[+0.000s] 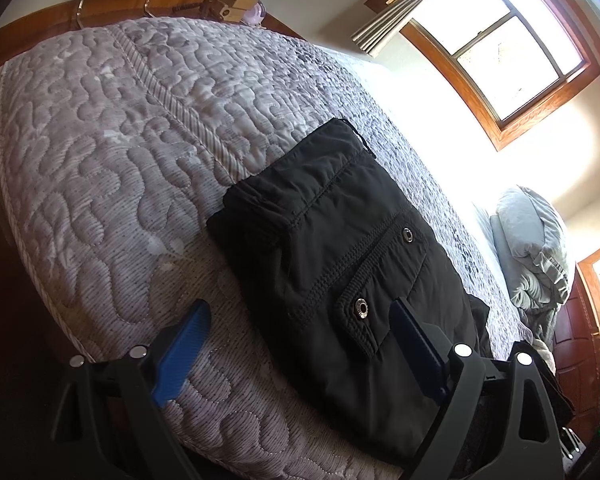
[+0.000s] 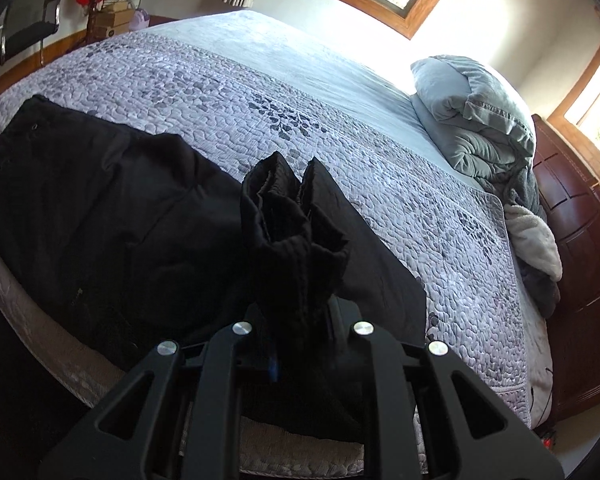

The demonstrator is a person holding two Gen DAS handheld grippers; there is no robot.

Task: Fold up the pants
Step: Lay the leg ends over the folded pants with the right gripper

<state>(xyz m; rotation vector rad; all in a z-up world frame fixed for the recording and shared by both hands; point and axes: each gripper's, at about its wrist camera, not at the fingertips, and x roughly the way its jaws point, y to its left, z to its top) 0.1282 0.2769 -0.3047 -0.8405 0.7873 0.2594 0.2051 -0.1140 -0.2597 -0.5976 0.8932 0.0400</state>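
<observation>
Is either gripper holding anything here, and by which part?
The right gripper clamps the black pants by a bunched cuff end. The left gripper is open, holding nothing.

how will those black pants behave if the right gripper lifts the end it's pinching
The black pants are probably floppy: the bunch in the right gripper crumples into soft folds. The smooth, slightly shiny fabric may slide within its layers. Likely light for their size, though the lifted end would drag the part still lying on the quilted bedspread.
</observation>
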